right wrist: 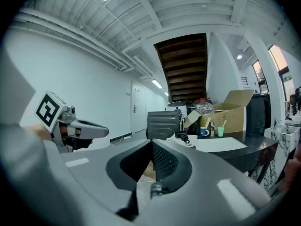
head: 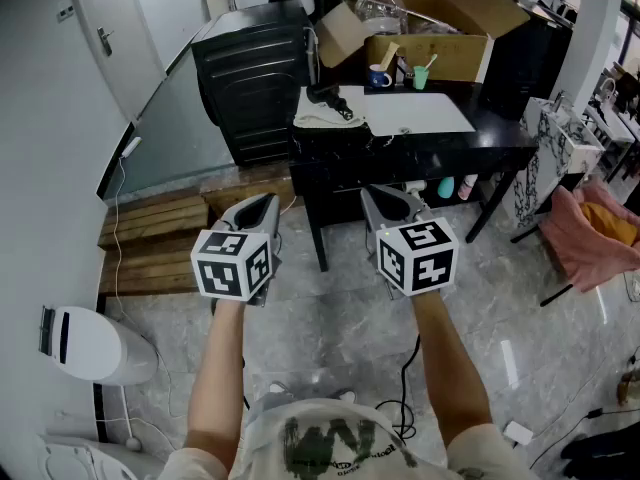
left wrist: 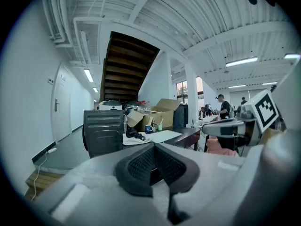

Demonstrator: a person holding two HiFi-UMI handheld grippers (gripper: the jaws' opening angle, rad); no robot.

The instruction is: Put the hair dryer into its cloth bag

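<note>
Jaws pressed together on nothing: left gripper (head: 262, 206) and right gripper (head: 380, 198) sit side by side at frame centre, short of the black table (head: 430, 148). Upper centre, the dark hair dryer (head: 328, 98) lies on what looks like its pale cloth bag (head: 318, 120) — well apart from both.

Cardboard box (head: 440, 28), blue mug (head: 379, 76) on black table (head: 500, 133); wooden pallet (head: 150, 240) on floor.

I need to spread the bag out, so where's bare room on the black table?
Free: the black table's right end, past the white sheet, and the sheet itself. Crowded: cardboard box, blue mug and green cup along the back; hair dryer on cloth bag at left.
</note>
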